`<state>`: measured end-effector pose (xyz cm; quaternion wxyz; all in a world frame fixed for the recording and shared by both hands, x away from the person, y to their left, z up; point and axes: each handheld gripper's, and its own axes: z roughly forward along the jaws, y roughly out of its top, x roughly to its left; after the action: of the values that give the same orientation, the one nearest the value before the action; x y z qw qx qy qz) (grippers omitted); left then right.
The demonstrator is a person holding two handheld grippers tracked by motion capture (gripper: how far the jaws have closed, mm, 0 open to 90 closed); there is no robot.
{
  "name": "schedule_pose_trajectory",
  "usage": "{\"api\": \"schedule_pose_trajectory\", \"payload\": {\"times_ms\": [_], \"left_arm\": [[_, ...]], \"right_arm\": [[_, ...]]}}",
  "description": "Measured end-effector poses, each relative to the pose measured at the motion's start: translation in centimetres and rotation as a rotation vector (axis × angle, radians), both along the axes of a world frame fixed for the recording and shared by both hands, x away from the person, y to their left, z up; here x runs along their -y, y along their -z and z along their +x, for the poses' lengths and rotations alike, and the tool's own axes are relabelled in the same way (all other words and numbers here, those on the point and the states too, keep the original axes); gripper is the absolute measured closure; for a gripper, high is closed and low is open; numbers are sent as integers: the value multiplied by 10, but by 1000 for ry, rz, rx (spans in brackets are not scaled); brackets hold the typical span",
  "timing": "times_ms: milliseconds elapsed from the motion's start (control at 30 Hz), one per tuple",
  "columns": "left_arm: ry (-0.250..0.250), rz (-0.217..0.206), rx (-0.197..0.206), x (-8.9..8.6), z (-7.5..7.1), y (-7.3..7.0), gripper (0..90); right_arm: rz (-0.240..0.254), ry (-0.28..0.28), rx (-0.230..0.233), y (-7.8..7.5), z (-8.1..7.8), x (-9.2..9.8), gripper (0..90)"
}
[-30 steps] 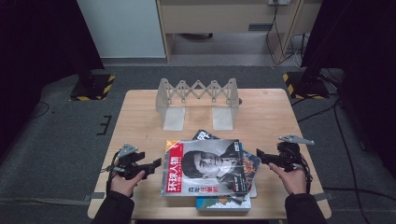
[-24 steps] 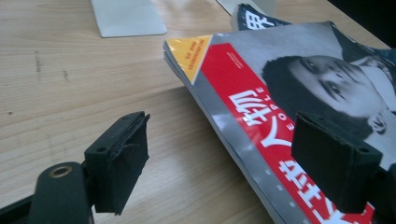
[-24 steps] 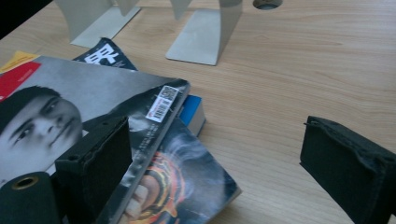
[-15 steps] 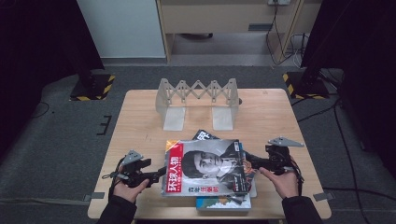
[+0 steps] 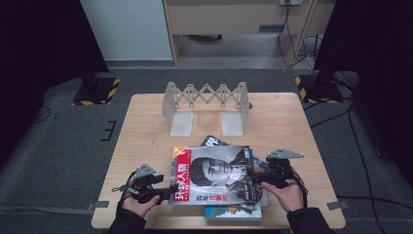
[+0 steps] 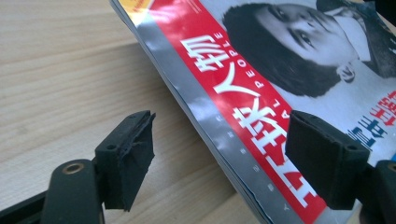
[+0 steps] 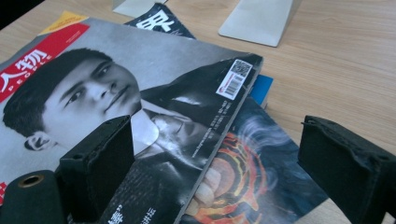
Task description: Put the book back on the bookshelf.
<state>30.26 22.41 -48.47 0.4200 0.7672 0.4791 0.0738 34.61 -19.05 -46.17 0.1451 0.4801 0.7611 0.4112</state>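
The top magazine [image 6: 261, 93] has a glossy paper cover with a silvery spine edge; the table [image 5: 146, 141] is pale, matt wood — the gripper pads [image 7: 100, 158] look like rough black foam.

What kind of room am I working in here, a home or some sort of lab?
Most likely a lab or recording setup, not a home: a bare wooden table on grey carpet, dark curtains at both sides, and hazard-striped stand bases on the floor beyond the table.
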Motion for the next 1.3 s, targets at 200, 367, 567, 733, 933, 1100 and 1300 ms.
{"api": "schedule_pose_trajectory", "payload": {"times_ms": [200, 367, 567, 733, 933, 1100, 1300], "left_arm": [[19, 16, -45, 6, -2, 5, 225], [39, 1, -74, 9, -1, 8, 204], [55, -22, -97, 12, 1, 12, 188], [81, -37, -118, 16, 4, 16, 169], [98, -101, -179, 20, 9, 22, 157], [123, -137, -191, 21, 9, 21, 192], [102, -219, -118, 13, 5, 7, 284]], "right_arm": [[-6, -26, -20, 7, -1, -7, 114], [-19, -48, -29, 12, -1, -15, 120], [-28, -80, -36, 17, -1, -20, 161], [-35, -90, -33, 21, 0, -22, 192], [-41, -92, -21, 22, 0, -23, 205], [-46, -91, -15, 22, -1, -24, 206], [-72, -103, -3, 23, -2, -25, 203]]}}
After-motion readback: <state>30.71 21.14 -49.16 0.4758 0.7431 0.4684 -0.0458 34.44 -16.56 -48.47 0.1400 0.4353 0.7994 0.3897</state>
